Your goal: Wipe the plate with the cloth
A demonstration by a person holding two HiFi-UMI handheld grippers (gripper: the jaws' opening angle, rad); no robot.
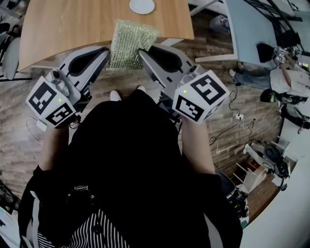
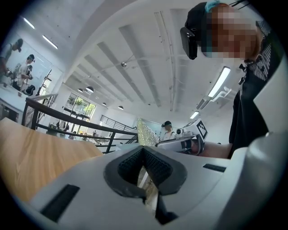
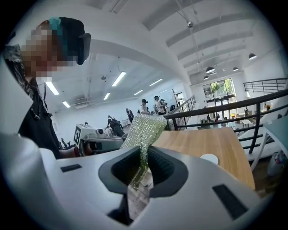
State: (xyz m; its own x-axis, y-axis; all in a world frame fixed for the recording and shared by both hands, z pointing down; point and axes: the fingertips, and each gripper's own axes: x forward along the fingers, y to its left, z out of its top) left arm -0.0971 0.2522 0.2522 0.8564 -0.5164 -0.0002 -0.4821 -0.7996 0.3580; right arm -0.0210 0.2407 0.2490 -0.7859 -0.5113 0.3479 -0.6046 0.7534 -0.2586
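Left tongs (image 1: 104,52) and right tongs (image 1: 144,52) both sit low at 12 o'clock in front of the person. Each is clenched on a lower corner of the cloth (image 1: 131,41), which is spread between them over the near edge of the desk (image 1: 68,24). The plate (image 1: 142,6) sits further out at 12 o'clock, well apart from the cloth and near the desk's far edge. It is untouched, so wiping is not yet begun.

Risks:
- Both grips look thin, on the edge only. Pulling the tongs apart or dragging the cloth on the wood could slip a corner free.
- The plate looks small and light with nothing pinning it. A wipe pushed toward 12 o'clock could shove it off the far edge.
- With both tongs on the cloth, neither is free to steady the plate.

Views:
- The right gripper view shows the cloth (image 3: 143,134) running down between the closed pads, which confirms the hold. It also shows the plate (image 3: 209,158) at 4 o'clock on the desk.
- The left gripper view shows shut pads and the cloth (image 2: 146,133) edge-on just past them. It shows no plate, so that bite is less certain.
- Only the head view shows both corners and the gap to the plate together.
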